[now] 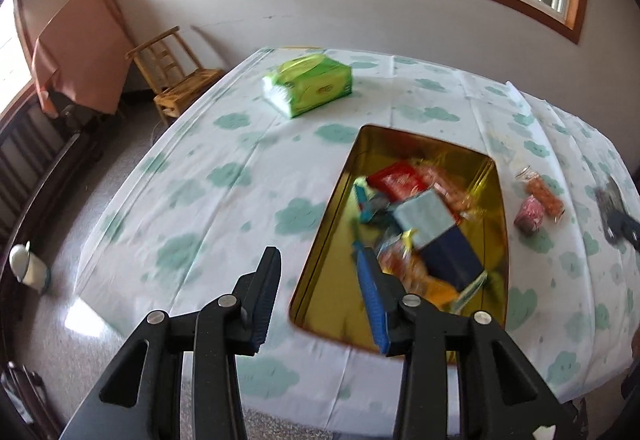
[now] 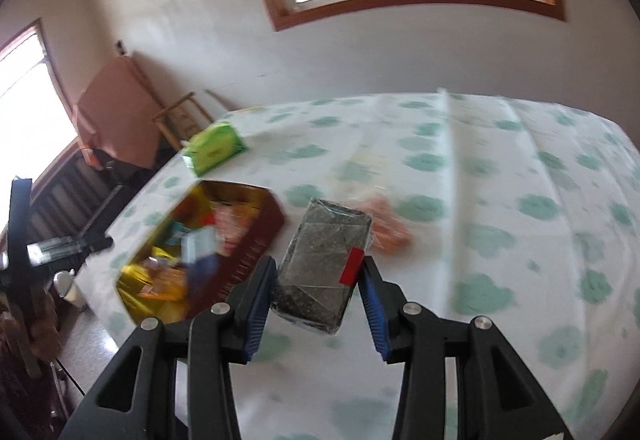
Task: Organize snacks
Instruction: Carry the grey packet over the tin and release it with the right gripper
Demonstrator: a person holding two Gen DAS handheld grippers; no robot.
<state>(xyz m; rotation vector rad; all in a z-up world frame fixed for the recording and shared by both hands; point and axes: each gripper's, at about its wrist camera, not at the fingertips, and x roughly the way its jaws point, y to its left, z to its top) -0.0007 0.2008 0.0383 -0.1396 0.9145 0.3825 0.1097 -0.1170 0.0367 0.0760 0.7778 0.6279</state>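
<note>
- My left gripper [image 1: 320,280] stands partly open with nothing between its pads, above the near edge of the gold tin [image 1: 320,240].
- The tin, just ahead and right of it, holds mixed snack packets [image 1: 424,224].
- My right gripper [image 2: 316,280] clamps a clear dark-filled packet [image 2: 320,264].
- Beyond that packet an orange snack bag [image 2: 384,224] lies on the tablecloth [image 2: 520,260].
- A green tissue pack [image 1: 308,84] lies farther off.

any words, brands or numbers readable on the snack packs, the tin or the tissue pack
None can be read.
Green tissue pack: a logo, too blurred.
Tin: a row of marks on its red side wall, smeared.
Red packet in the tin: pale print, blurred.
Dark pack in the right tongs: red sticker, no legible text.
</note>
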